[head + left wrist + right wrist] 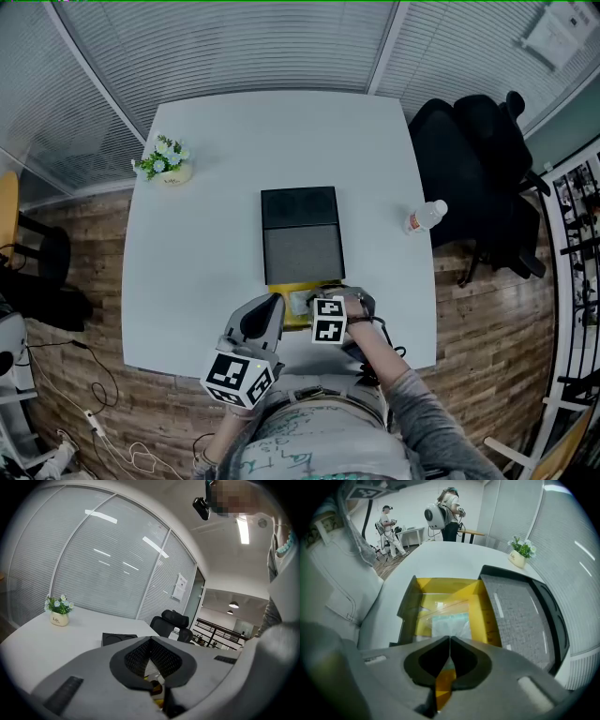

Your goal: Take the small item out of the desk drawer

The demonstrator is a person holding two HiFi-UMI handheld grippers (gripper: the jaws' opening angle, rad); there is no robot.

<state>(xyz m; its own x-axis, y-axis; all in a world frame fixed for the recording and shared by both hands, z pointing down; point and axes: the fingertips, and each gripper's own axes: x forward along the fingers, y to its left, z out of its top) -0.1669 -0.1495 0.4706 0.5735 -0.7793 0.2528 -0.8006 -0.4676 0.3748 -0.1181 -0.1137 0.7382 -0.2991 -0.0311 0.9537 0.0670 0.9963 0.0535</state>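
A black desk drawer unit (300, 234) sits mid-table, its yellow drawer (485, 611) pulled out toward me. Inside lies a small clear plastic packet (451, 620) with a pale green insert. My right gripper (450, 640) points steeply down into the drawer, and its jaws are shut on the packet's near edge; a strip of the packet shows between them. In the head view the right gripper (326, 302) hangs over the drawer (292, 298). My left gripper (151, 640) is shut with nothing seen between its tips. It hovers at the drawer's front left (272, 307).
A potted plant (164, 161) stands at the table's far left corner and a water bottle (427, 216) near the right edge. A black office chair (478, 159) is beyond the table's right side. Two people (389, 522) stand far behind me.
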